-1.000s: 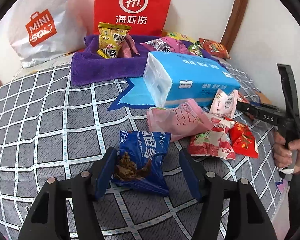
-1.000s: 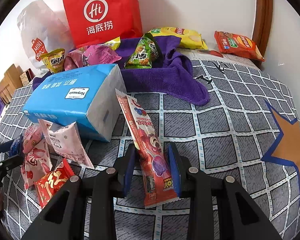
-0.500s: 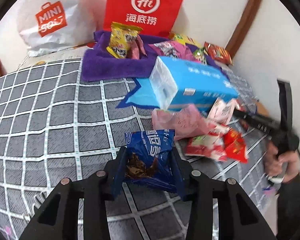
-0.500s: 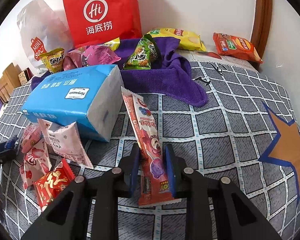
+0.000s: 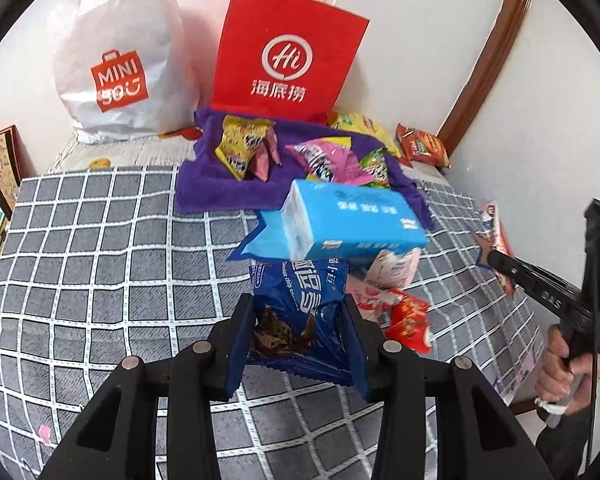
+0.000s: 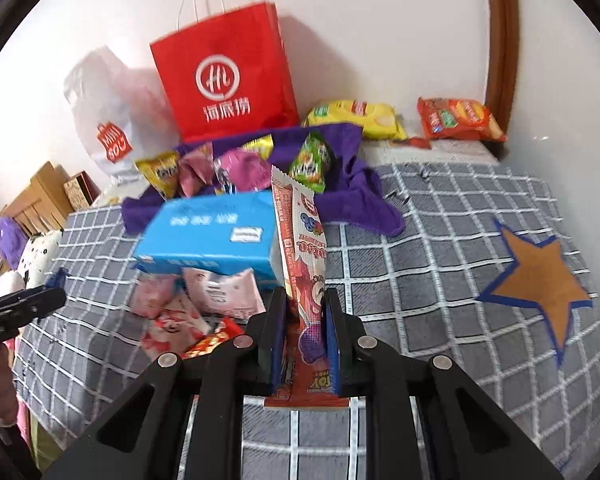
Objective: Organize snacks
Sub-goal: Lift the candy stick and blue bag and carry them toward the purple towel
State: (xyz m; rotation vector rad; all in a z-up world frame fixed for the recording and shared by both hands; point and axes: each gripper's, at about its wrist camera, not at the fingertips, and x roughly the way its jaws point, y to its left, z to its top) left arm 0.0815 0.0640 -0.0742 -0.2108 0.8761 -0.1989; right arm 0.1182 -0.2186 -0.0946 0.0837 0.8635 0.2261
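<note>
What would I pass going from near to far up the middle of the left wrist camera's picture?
Dark blue chocolate-chip cookie packet between the fingers → light blue tissue pack → purple towel → red paper bag.

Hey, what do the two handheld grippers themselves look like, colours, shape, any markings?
Both the left gripper and the right gripper are matte black forked frames with round silver bolt heads and blue pads on the fingers. The right one's body carries small white lettering.

Blue cookie packet and long red candy stick, both lifted off the bed.
</note>
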